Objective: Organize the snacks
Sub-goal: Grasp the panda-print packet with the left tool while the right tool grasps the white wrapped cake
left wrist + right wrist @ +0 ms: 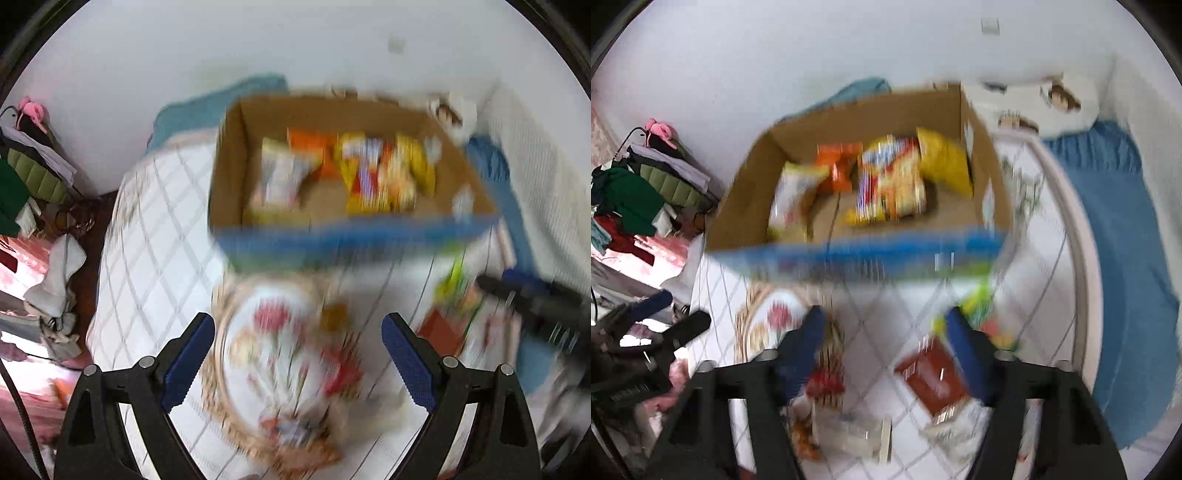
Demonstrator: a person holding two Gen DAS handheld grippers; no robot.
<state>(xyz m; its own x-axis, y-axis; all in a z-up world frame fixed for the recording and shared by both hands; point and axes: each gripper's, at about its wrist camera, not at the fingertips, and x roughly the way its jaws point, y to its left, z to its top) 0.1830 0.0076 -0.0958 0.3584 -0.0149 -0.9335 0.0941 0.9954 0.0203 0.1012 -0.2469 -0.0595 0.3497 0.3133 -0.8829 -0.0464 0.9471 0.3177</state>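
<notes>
A cardboard box (229,177) with a blue front edge stands on the bed and holds several snack bags, yellow (417,166), orange (310,146) and white (280,177). It also shows in the right wrist view (746,210). My left gripper (297,354) is open and empty above a round floral basket (273,354). My right gripper (886,350) is open and empty above loose snacks: a red-brown packet (931,380), a green-yellow packet (979,310) and a clear pack (849,432). Both views are motion-blurred.
The bed has a white quilted cover (155,240) and a blue blanket (1126,229) on the right. A pile of clothes (631,199) lies at the left. A white wall is behind the box. The right gripper's arm shows in the left wrist view (535,302).
</notes>
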